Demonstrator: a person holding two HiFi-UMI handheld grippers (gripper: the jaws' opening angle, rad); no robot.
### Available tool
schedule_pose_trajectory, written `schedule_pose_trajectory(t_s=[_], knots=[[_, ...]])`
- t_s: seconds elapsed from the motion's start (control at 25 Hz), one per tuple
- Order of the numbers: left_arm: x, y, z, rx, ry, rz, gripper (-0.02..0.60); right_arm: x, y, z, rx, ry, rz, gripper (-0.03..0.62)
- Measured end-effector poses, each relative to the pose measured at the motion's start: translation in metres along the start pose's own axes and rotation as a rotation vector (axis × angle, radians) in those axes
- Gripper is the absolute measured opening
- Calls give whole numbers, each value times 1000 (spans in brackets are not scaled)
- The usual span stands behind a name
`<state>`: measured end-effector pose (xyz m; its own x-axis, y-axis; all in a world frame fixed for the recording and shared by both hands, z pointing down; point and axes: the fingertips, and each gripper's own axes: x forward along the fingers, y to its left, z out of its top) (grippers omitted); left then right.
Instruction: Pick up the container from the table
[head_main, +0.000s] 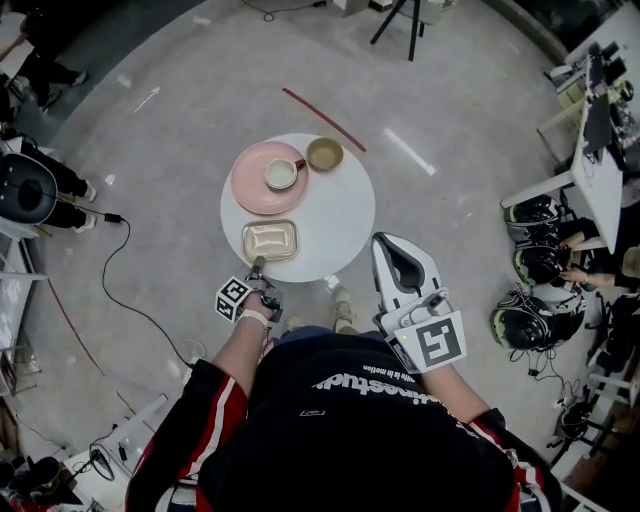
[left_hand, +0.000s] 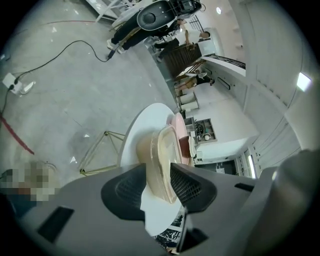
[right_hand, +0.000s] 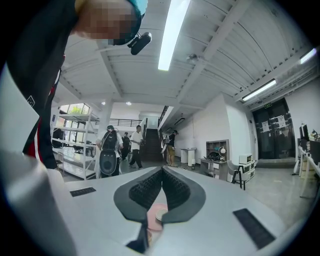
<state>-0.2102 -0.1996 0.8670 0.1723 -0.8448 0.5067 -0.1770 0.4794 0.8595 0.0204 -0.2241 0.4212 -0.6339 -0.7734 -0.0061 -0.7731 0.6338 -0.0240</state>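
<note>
1. Two grippers are in play, but only one is working. The left gripper (head_main: 259, 266) has its jaws pinched on the near end of the rectangular container (head_main: 270, 239), which sits at the front of the round white surface (head_main: 342, 215), close to the person.
2. In the left gripper view, the container (left_hand: 161, 152) is edge-on between the pads of the left gripper (left_hand: 159, 182), one pad on each face. The bite looks shallow and takes only the end of the container.
3. I cannot tell whether the container has cleared the surface. From above it looks to be resting there.
4. To lift well, I would hold the pinch firm and raise straight up and slowly. With an end grip, the far end is likely to sag, so the wrist should be tipped to keep the container level.
5. The container's walls look thin, so too hard a squeeze may buckle them.
6. Keep the lift clear of the pink plate (head_main: 252, 190) with its cup (head_main: 282, 174); both stand just behind the container. The small bowl (head_main: 324, 153) stands farther back.
7. The right gripper (head_main: 386, 242) is held off to the side near the body. Its jaws are pressed together on nothing (right_hand: 161, 186), and it is best kept out of the way
</note>
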Motion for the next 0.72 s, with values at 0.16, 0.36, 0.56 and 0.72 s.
schedule_pose_trajectory(t_s=[0.16,0.36,0.56,0.72], knots=[[3,2,1,-41,-22,-12,144,1,-3,-2,1,7,-5,11],[7,8,3,-63,-35,-13,144,2,-5,-3,-2,14,-14,11],[10,11,4,-90,-45,-23,144,1,-9,-5,-2,22,-19,11],[10,9,3,-102,-46,-37,136,1,-10,-4,-4,26,-21,11]])
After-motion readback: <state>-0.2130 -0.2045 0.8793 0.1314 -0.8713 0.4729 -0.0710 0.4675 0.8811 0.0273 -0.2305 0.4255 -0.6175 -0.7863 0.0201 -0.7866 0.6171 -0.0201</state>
